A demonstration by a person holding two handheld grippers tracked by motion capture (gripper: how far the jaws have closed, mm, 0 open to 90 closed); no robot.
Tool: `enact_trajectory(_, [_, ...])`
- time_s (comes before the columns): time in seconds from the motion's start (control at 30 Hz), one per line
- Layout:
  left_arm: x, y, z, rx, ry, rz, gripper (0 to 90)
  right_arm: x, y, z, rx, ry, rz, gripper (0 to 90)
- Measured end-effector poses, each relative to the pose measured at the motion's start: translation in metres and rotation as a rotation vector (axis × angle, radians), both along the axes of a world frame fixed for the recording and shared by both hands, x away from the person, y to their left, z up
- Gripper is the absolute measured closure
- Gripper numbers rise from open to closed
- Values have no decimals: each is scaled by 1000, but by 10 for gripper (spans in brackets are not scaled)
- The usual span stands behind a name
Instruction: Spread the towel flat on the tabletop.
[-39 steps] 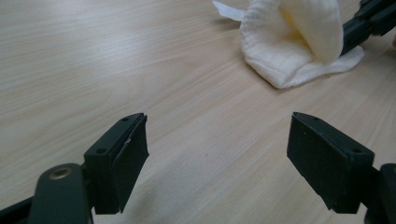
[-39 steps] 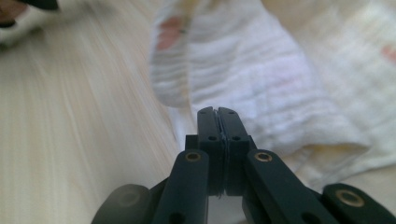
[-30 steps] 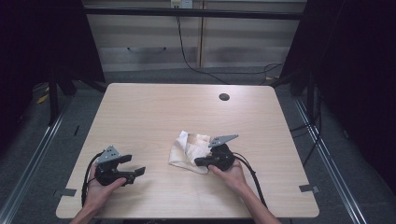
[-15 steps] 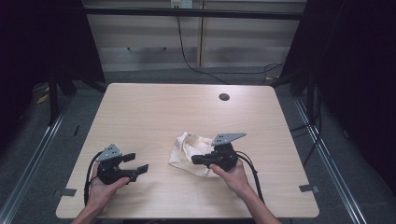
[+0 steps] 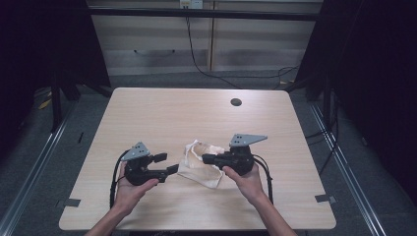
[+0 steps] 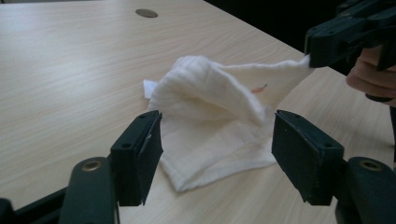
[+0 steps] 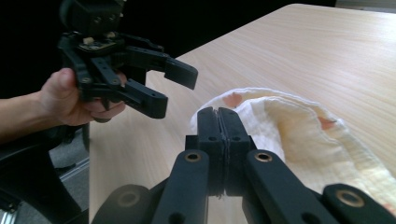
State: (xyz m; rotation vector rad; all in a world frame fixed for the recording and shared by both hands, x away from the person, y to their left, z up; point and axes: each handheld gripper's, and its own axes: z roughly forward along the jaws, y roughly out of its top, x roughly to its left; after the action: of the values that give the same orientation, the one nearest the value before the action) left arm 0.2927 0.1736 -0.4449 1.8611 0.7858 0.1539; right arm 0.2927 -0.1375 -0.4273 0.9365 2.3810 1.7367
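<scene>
Right gripper (image 5: 206, 158): jaws pressed together on one edge of the cloth, which I hold lifted off the table; in the right gripper view (image 7: 218, 122) a thin line of fabric sits between the pads.
Cloth (image 5: 199, 164): a white, rumpled piece with faint orange marks, lying near the front middle of the table, between my two hands; its raised edge stretches toward the right gripper while the rest sags and rests on the wood (image 6: 205, 121).
Left gripper (image 5: 164, 164): jaws apart and just now narrowing, with nothing pinched; in the left gripper view (image 6: 217, 156) the near fold of the cloth lies ahead, between the two pads, untouched.
Progress: I judge one side is taken up and the other is not yet gripped; spreading or folding is all left to do.
Table (image 5: 162, 113): bare light wood, with a small dark round hole (image 5: 236, 102) near the far edge, well apart from the cloth.
Room to move: open surface on every side; the front edge lies near my wrists, so I would work forward.
</scene>
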Motion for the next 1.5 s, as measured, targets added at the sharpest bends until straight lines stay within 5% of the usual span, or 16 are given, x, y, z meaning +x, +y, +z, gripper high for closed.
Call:
enact_trajectory(0.3, [7, -29, 1, -13, -37, -28, 350, 3, -5, 2, 5, -7, -22, 890])
enact_trajectory(0.43, [15, -41, -7, -12, -18, -46, 368, 3, -7, 2, 4, -6, -26, 891])
enact_trajectory(0.53, [20, -45, -11, -11, -12, -38, 437, 4, -8, 1, 5, -7, -30, 891])
enact_trajectory(0.7, [26, -38, -12, -23, -11, -32, 741, 4, -11, 2, 8, -8, -37, 890])
enact_trajectory(0.83, [32, -28, -10, -54, 5, -4, 858, 6, -15, 2, 6, -10, -50, 890])
enact_trajectory(1.3, [35, -13, 16, -119, -25, -32, 866, 10, -34, 16, 15, -58, -113, 891])
enact_trajectory(1.5, [34, -10, 26, -108, -62, -49, 862, 11, -42, 30, 16, -79, -135, 891])
